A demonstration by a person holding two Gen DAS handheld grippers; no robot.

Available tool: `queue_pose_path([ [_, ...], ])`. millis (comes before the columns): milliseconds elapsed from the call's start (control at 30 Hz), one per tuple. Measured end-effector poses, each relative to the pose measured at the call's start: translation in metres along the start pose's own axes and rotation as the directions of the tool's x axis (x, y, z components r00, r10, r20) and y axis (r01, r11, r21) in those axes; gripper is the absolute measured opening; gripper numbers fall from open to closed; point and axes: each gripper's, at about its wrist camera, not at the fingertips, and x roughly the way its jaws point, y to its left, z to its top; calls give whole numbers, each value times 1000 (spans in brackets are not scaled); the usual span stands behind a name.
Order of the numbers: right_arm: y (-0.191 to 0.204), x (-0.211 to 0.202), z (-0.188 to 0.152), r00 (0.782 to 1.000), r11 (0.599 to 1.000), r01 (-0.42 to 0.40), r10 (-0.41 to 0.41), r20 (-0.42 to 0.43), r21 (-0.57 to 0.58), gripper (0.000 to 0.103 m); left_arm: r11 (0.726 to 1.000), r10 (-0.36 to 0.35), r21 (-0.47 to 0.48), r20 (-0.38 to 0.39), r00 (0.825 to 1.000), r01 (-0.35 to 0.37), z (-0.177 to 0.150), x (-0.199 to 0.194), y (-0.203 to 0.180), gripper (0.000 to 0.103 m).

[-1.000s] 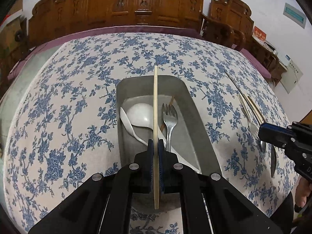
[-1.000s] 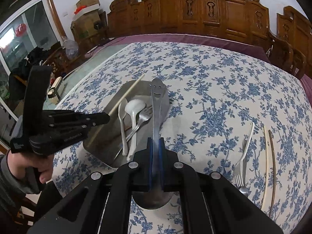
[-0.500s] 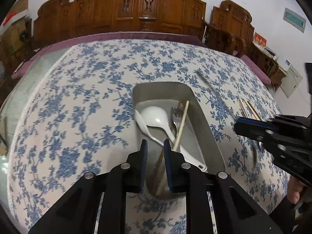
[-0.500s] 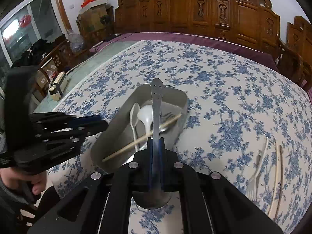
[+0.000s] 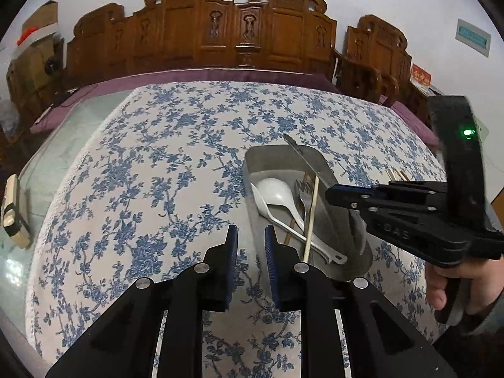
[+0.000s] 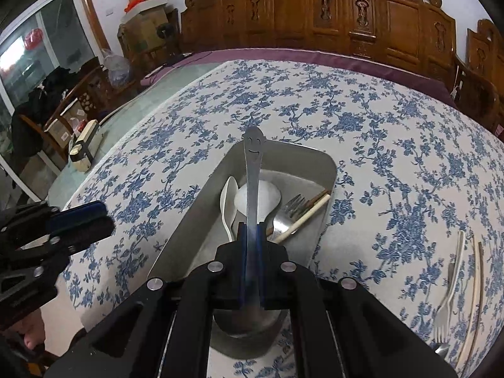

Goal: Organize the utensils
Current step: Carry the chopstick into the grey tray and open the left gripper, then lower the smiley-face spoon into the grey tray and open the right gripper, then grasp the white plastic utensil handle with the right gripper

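A metal tray (image 5: 252,157) lies on the blue-flowered tablecloth and holds a white spoon (image 5: 274,189), a metal fork (image 5: 300,189) and a pale chopstick (image 5: 312,214). My left gripper (image 5: 250,230) hangs open and empty just left of the tray's near end. My right gripper (image 6: 251,225) is shut on a metal spoon (image 6: 253,163) with a smiling face on its handle. It holds the spoon over the tray (image 6: 327,170), handle pointing away, bowl under the fingers. From the left wrist view the right gripper (image 5: 329,193) reaches in over the tray's right rim.
A white fork (image 6: 450,286) and loose chopsticks (image 6: 475,283) lie on the cloth to the right of the tray. A small cream device (image 5: 12,208) rests on the glass at the table's left edge. Carved wooden chairs line the far side.
My left gripper opened and let the chopstick drop into the tray, then drew back to the left and up. The right gripper carried the metal spoon in over the tray.
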Motion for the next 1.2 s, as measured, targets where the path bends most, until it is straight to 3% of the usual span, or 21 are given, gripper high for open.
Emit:
queue_pose_path([
  [467, 5, 25, -10, 998, 999, 33, -33, -48, 9, 9, 1000, 21, 2, -28, 999, -20, -11, 10, 6, 17],
  [633, 7, 15, -11, 1000, 1000, 27, -27, -16, -7, 11, 1000, 20, 15, -29, 999, -19, -11, 10, 1, 17],
  [867, -13, -36, -30, 999, 999, 26, -25, 47, -20, 11, 999, 10, 38, -30, 1000, -9, -14, 10, -10, 17],
  [933, -25, -53, -41, 998, 999, 39, -37, 59, -28, 11, 999, 0, 49, -27, 1000, 2, -15, 8, -18, 25],
  [1000, -41, -69, -52, 996, 998, 57, -55, 65, -29, 11, 998, -10, 69, -18, 1000, 11, -16, 6, -28, 40],
  [1200, -104, -108, -87, 989, 991, 131, -132, 63, 20, 11, 994, -27, 107, -37, 999, 31, -24, 7, -56, 41],
])
